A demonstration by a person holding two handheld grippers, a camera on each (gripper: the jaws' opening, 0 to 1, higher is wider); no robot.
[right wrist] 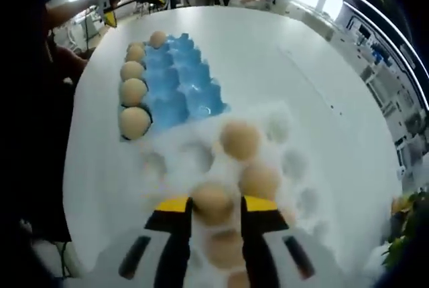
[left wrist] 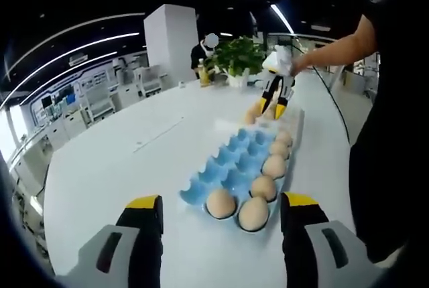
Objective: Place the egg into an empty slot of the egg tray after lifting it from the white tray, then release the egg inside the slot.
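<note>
The blue egg tray (left wrist: 234, 161) (right wrist: 181, 80) lies mid-table, with several brown eggs (left wrist: 263, 186) (right wrist: 133, 91) along one side and one end; most other slots are bare. Beyond it sits the white tray (left wrist: 228, 125) (right wrist: 288, 127), also holding several eggs. My right gripper (left wrist: 273, 108) (right wrist: 216, 205) is down over the white tray, its yellow-tipped jaws shut on an egg (right wrist: 211, 202) that still rests low in the tray. My left gripper (left wrist: 222, 201) (right wrist: 131, 8) hovers at the blue tray's near end, open with nothing between its jaws.
Everything sits on a large white round table (left wrist: 134, 154). A person in black (left wrist: 389, 134) stands at its right edge, arm (left wrist: 335, 50) stretched to the right gripper. A potted plant (left wrist: 238, 57) and a bottle stand at the far edge near another person (left wrist: 208, 43).
</note>
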